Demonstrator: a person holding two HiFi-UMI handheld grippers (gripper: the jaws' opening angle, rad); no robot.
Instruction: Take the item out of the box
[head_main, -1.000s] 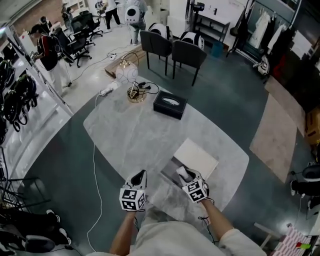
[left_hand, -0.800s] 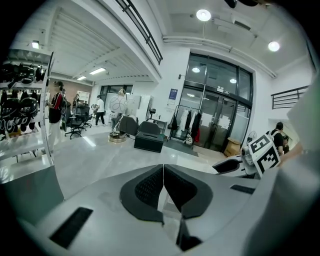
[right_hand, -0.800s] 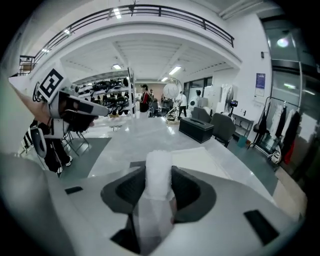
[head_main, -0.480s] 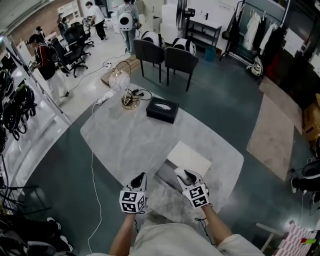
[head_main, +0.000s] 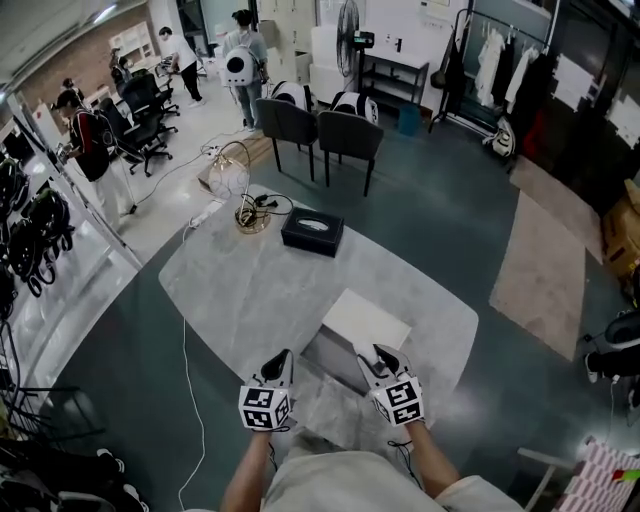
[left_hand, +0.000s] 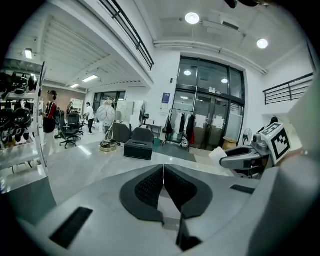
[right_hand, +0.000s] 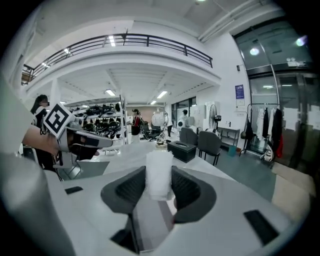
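A: Item: where is it now?

B: In my right gripper (right_hand: 159, 181). Its jaws are clamped on the white item (right_hand: 159, 172), which stands up between them. A second ago those jaws were dipped into the open box (head_main: 335, 352) on the table (head_main: 240, 290). They've since risen and levelled out, so I judge the item is clear of the box.

A: And your left?

B: My left gripper (left_hand: 163, 176) has stayed beside the box, jaws pressed together on nothing. All that's left, I think, is setting the item down.
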